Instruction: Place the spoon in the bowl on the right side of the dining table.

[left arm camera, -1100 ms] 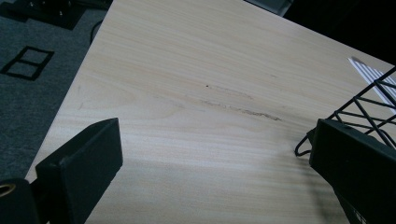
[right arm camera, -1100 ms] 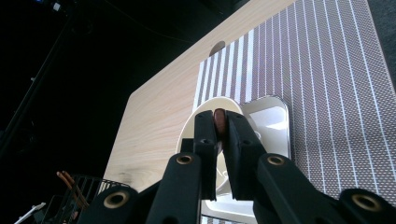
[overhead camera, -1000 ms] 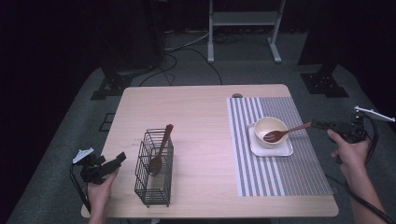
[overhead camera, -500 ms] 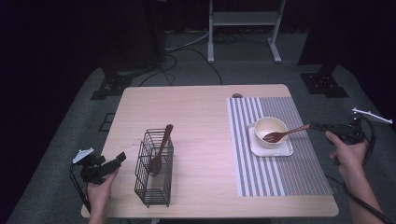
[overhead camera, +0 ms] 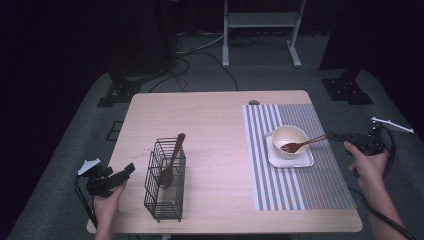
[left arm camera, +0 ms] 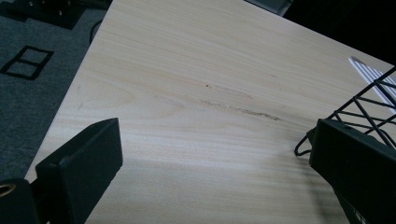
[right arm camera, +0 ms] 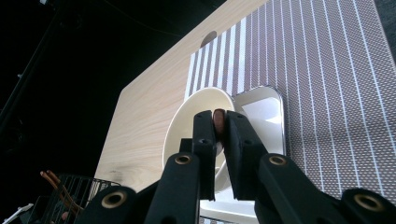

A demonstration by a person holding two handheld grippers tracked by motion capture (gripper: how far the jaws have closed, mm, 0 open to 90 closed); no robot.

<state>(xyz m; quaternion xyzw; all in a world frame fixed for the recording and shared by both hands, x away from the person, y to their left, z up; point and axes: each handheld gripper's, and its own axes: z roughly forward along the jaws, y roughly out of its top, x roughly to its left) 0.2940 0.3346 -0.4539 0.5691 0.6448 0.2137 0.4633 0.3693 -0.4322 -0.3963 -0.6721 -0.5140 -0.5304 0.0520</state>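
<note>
over the striped mat, right gripper [overhead camera: 336, 136] clamped on wooden spoon [overhead camera: 300, 145] handle, left gripper [overhead camera: 129, 170] gaping wide, holding nothing

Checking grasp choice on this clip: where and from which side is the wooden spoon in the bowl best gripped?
By the free handle end, from the table's right. The spoon lies with its head in the bowl and its handle slanting out over the rim toward the right gripper, which is shut on that tip, jaws pinching the thin handle from either side.
</note>
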